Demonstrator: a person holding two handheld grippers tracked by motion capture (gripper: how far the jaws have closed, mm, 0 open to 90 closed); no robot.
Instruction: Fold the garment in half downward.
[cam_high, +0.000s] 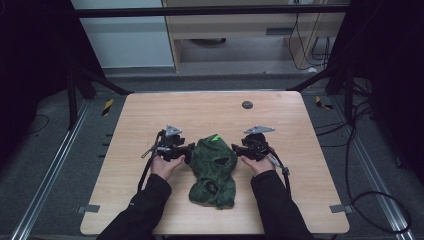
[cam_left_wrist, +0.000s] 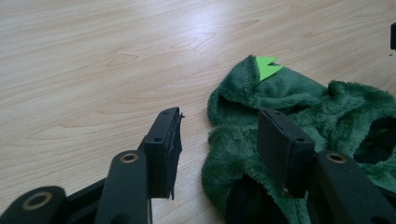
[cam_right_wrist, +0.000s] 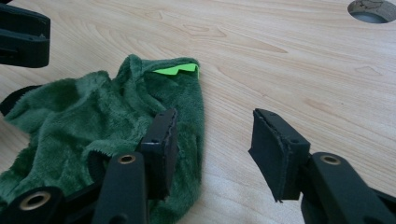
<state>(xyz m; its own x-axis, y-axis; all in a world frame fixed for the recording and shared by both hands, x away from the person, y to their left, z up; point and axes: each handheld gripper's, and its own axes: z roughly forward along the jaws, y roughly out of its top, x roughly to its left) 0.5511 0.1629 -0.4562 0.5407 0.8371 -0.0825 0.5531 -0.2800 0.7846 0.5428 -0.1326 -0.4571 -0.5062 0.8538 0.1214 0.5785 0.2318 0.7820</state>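
Garment (cam_high: 214, 169), soft, light fleece, is lying crumpled; left gripper (cam_high: 187, 151) and right gripper (cam_high: 235, 150) are straddling its side edges part-open, gripping nothing.

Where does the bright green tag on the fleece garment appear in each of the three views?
High view: bright green tag at the far top of the green fleece garment, table centre.
Left gripper view: tag upper right of centre.
Right gripper view: tag upper left of centre.
Shared landmark: the garment's folded top edge beneath the tag.

No readable text, labels, brands, numbers or signs, green plush garment (cam_high: 214, 170) unmarked, wooden table (cam_high: 150, 115) unmarked
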